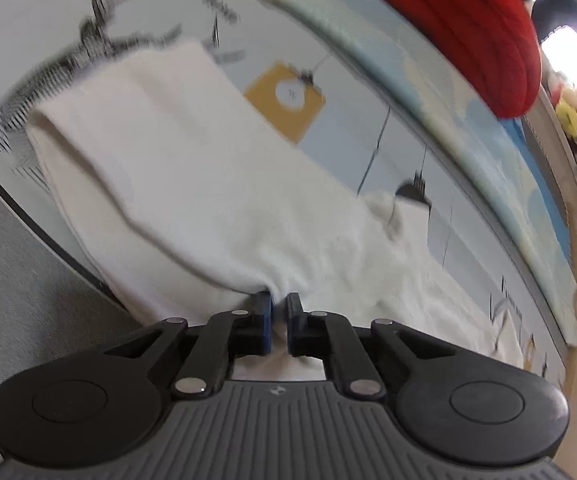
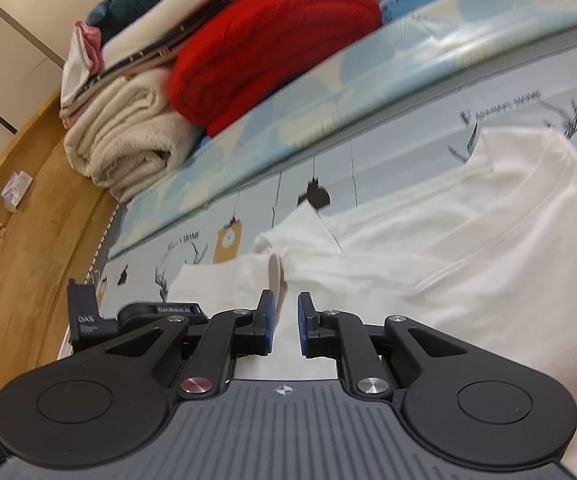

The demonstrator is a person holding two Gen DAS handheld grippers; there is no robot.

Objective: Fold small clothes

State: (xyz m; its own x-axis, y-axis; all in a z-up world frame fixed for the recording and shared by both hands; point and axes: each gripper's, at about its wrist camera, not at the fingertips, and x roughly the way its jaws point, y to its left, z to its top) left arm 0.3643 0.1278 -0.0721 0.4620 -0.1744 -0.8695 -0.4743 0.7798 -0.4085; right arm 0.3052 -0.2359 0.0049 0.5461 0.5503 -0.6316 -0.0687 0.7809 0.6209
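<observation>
Pinching white garment point(image 1: 192, 168): left gripper point(image 1: 279, 305); right gripper point(image 2: 286, 312) released; red blanket point(image 2: 272, 40) beyond.

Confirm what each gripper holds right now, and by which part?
Left gripper pinches the white garment at a bunched bit of its near edge. Right gripper is narrowly open over the cloth; whether it grips anything cannot be told.

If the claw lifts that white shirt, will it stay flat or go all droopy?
Probably droopy: the shirt already bunches into soft wrinkles where the left claw pinches it. It looks thin, so likely light. It may slide easily over the smooth mat.
</observation>
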